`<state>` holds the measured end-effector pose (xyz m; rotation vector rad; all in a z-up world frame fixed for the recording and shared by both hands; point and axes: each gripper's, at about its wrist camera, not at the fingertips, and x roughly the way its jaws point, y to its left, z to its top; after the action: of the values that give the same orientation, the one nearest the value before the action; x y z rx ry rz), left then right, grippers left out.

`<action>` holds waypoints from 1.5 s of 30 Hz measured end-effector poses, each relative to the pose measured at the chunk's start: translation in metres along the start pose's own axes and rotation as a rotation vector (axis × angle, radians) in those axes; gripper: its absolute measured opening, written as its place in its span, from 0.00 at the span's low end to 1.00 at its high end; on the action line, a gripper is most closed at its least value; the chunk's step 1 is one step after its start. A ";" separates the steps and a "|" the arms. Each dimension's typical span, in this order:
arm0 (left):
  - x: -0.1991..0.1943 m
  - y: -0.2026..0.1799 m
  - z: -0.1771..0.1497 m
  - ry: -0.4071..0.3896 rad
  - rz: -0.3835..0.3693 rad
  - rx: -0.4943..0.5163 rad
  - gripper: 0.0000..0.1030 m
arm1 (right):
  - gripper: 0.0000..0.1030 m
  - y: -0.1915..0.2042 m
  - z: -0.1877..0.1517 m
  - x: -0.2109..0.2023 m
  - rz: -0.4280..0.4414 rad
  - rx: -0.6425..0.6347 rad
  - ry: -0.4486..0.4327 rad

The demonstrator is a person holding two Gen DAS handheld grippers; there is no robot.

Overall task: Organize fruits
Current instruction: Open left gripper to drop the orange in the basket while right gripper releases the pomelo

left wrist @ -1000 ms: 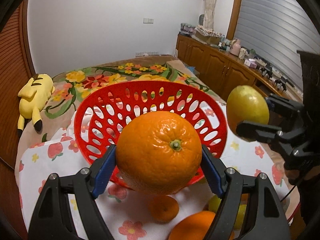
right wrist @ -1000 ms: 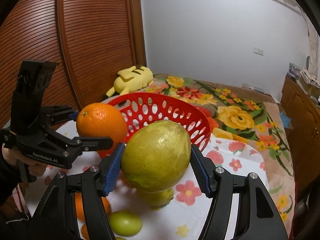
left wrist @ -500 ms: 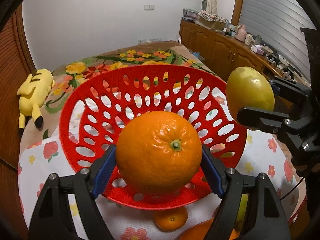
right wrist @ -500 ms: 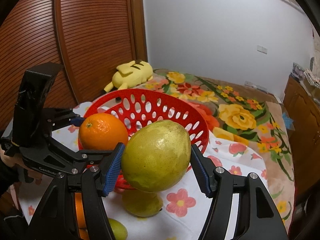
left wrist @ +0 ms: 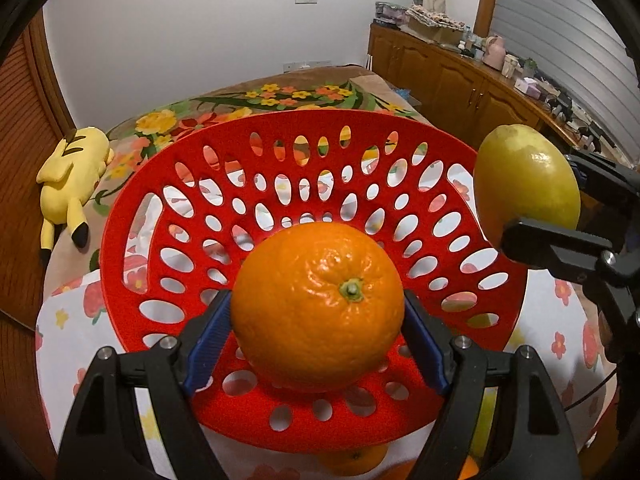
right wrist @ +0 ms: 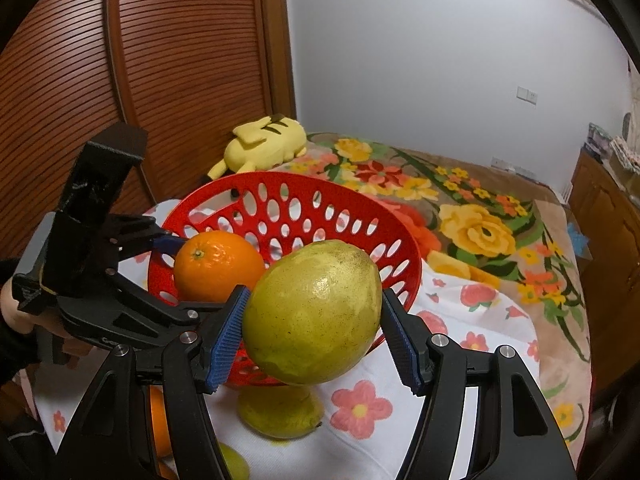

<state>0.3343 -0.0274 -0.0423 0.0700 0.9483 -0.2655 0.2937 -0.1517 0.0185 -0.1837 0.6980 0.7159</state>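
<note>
- Both claws are loaded: the left claw (left wrist: 318, 344) has its blue pads pressed on either side of the orange (left wrist: 318, 306), and the right claw (right wrist: 314, 332) clamps the yellow-green citrus (right wrist: 312, 314) the same way.
- Behind both claws lies the bed (right wrist: 480, 216) with a flowered blanket; nearer them it is covered by a white flowered cloth (right wrist: 472, 320).
- Directly ahead of the left claw sits the red basket (left wrist: 168, 184); the orange hangs over its floor, low inside the rim, while the citrus hangs at the rim on the right claw's side, judging by both views.
- The basket's floor shows no fruit lying in it, so I judge the sorting barely begun: neither fruit is released yet.
- Far beyond the left claw, to its left, lies a yellow plush toy (left wrist: 74, 170).
- Below the right claw, a second yellow-green fruit (right wrist: 280, 412) waits on the cloth, with a small orange (left wrist: 352, 460) under the left claw.
- White lettering on the left claw's arm is too cut off to read.
</note>
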 end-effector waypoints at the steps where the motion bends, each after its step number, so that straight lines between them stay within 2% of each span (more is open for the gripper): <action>1: 0.000 0.000 0.000 0.001 0.004 0.003 0.78 | 0.65 -0.001 0.000 0.000 0.001 0.001 0.000; 4: 0.000 0.000 0.000 -0.010 -0.001 -0.002 0.80 | 0.65 -0.001 -0.001 0.000 0.001 -0.001 0.000; 7: -0.018 0.003 0.008 -0.099 0.017 -0.021 0.85 | 0.65 0.000 -0.001 0.001 0.004 0.000 0.001; 10: -0.032 0.005 0.014 -0.131 0.006 -0.033 0.85 | 0.65 0.002 -0.001 0.002 0.008 0.000 0.001; 22: -0.040 0.028 -0.003 -0.137 0.011 -0.074 0.85 | 0.65 0.007 0.000 0.015 0.013 -0.007 0.023; 39: -0.056 0.037 -0.020 -0.157 0.023 -0.088 0.85 | 0.65 0.014 -0.003 0.029 0.006 -0.013 0.077; 45: -0.065 0.037 -0.030 -0.164 0.023 -0.091 0.85 | 0.68 0.015 0.002 0.016 -0.002 0.002 0.034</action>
<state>0.2839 0.0258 -0.0097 -0.0240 0.7954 -0.2031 0.2935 -0.1308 0.0104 -0.1957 0.7311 0.7113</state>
